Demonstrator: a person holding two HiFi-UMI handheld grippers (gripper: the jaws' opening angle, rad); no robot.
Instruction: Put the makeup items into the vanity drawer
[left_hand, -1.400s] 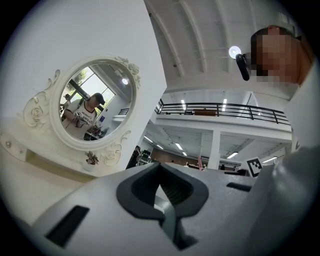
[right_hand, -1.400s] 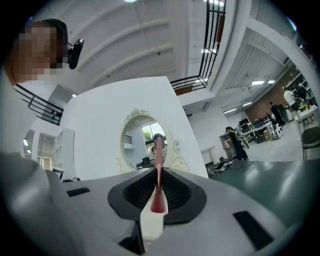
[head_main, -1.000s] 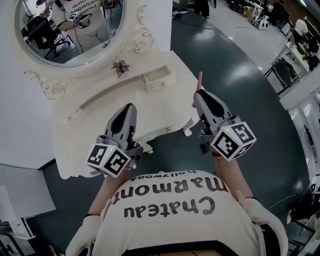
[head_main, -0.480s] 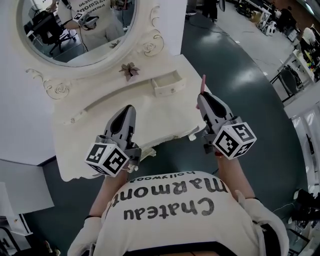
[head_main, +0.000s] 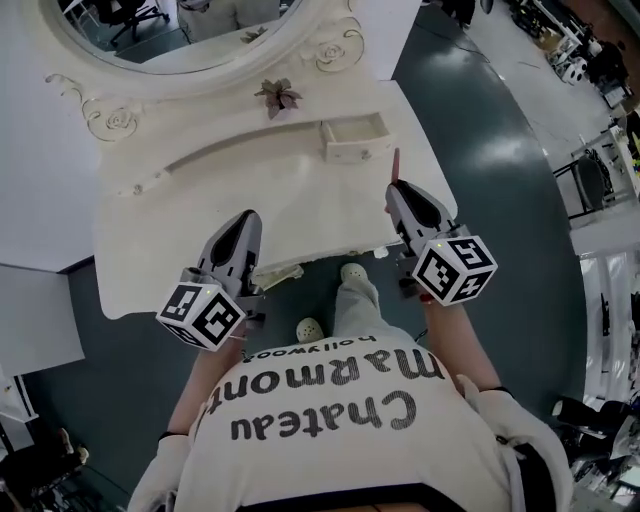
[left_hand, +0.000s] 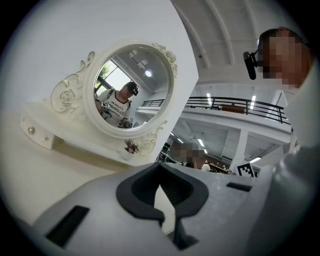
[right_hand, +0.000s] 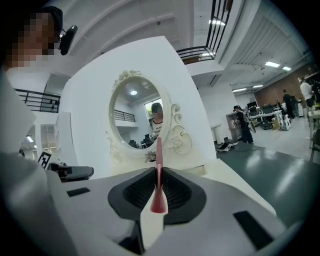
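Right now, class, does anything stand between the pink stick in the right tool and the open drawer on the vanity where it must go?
Nothing visible does. The right tool grips the pink stick, and only bare vanity top lies between it and the open drawer, ahead and slightly left.

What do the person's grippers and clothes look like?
The left gripper and right gripper have grey tapered bodies with black-padded tongs. Each carries a white cube with black square markers. The person wears a white shirt with dark lettering.
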